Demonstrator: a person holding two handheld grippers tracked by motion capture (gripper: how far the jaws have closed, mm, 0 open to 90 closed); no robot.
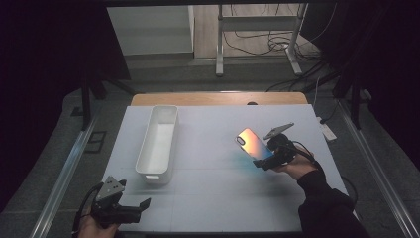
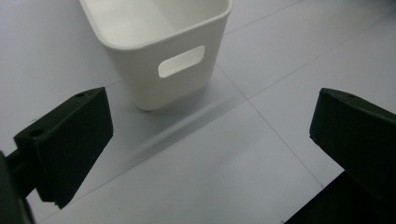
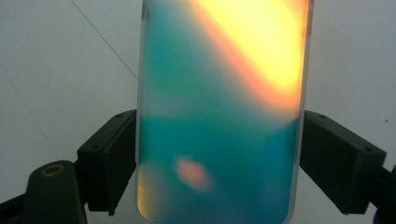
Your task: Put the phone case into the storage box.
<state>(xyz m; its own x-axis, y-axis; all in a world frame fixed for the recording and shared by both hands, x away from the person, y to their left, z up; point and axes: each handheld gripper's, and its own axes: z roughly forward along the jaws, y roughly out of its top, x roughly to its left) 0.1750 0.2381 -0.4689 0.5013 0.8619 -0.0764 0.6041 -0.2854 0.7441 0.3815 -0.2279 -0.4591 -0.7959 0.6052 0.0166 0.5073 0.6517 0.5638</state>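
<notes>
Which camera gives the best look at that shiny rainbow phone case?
The right gripper view: the phone case looms close, clamped between the right claw pads. The high view shows it small, above the table.

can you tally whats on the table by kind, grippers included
white bin: 1
iridescent phone case, clamped across its width in the right gripper: 1
grippers: 2, the left gripper with its jaws apart and nothing between them, and the right one
total: 4
</notes>
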